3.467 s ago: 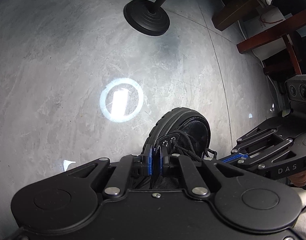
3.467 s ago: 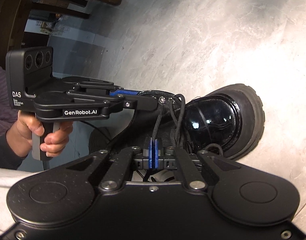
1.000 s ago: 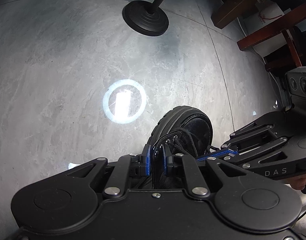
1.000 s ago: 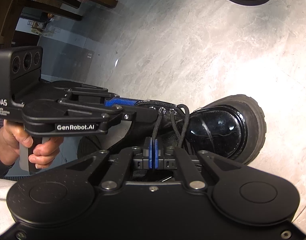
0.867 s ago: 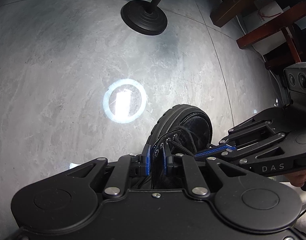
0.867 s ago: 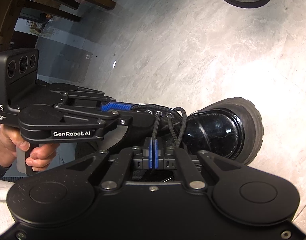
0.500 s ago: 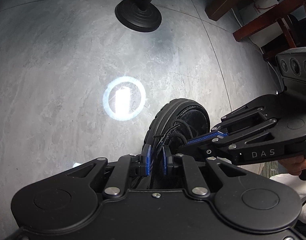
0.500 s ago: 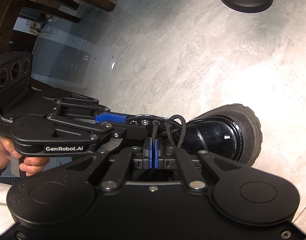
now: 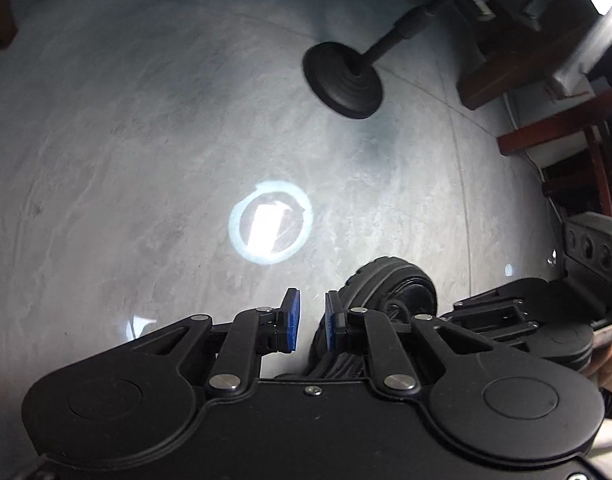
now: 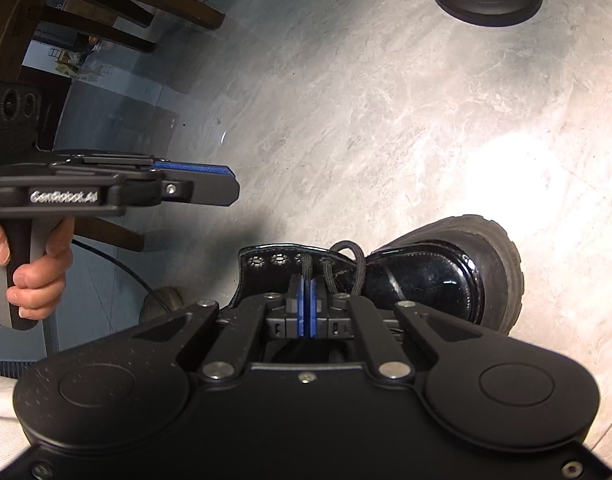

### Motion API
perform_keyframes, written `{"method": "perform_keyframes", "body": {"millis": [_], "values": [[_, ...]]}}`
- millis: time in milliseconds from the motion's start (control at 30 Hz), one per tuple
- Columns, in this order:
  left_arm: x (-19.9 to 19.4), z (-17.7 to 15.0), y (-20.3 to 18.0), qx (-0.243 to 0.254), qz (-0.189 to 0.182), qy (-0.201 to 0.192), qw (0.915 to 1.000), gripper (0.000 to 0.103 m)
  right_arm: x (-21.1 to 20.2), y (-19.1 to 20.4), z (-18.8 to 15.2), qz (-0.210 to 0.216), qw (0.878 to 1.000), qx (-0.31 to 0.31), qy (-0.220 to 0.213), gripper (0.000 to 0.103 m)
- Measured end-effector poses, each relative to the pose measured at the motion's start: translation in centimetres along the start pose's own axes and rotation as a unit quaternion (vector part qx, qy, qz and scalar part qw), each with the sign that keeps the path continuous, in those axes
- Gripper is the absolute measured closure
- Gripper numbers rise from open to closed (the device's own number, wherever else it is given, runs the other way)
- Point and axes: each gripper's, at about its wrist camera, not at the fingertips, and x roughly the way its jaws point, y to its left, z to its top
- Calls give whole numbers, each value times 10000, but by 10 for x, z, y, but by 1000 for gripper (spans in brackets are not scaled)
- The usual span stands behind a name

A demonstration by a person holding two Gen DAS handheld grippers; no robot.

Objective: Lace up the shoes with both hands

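Right wrist | right gripper clenched on lace | boot just beyond, toe rightward

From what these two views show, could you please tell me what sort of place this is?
Probably an indoor room in a home or studio. The floor is polished grey stone-look tile with visible joints, dark wooden furniture legs stand at its edge, and the round black base of a stand rests on it near the boot.
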Motion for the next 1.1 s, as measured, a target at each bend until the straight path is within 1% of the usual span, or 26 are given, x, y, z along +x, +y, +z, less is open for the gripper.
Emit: {"method": "perform_keyframes", "body": {"millis": [67, 100, 167, 300, 400, 533, 600, 667, 700, 767, 800, 933, 1000, 1100], "values": [[8, -4, 4, -184, -68, 79, 9998, 89, 3, 1, 0, -13, 10000, -9, 8, 100], [11, -6, 6, -318, -159, 130, 9993, 89, 3, 0, -1, -7, 10000, -17, -4, 100], [17, -9, 9, -570, -441, 252, 9971, 89, 4, 0, -2, -5, 10000, -30, -14, 99], [19, -12, 9, -772, -833, 320, 9930, 89, 6, 5, -5, 6, 9998, -190, 57, 99], [19, -12, 8, -813, -885, 337, 9922, 89, 7, 9, -7, 27, 9994, -293, 154, 99], [19, -11, 3, -693, -934, 369, 9925, 89, 4, 13, -8, 69, 9988, -439, 188, 99], [20, -9, 1, -651, -1028, 428, 9916, 89, 3, 17, -9, 78, 9981, -577, 220, 99], [24, -7, 1, -672, -1179, 546, 9892, 89, 4, 19, -10, 49, 9980, -598, 213, 99], [27, -6, 3, -785, -1295, 602, 9866, 89, 5, 19, -10, 24, 9980, -602, 211, 99], [33, -4, 10, -1186, -1662, 743, 9761, 89, 8, 16, -9, -9, 9982, -552, 227, 99], [35, -4, 11, -1285, -1715, 778, 9737, 89, 9, 16, -8, -16, 9982, -546, 240, 99], [35, -2, 7, -1361, -1603, 802, 9743, 88, 8, 19, -8, 13, 9981, -584, 208, 99], [36, -2, 8, -1504, -1649, 796, 9715, 81, 7, 20, -7, 32, 9980, -610, 188, 99], [43, -4, 12, -1812, -1762, 793, 9643, 74, 7, 24, -8, 30, 9976, -666, 166, 99]]}}
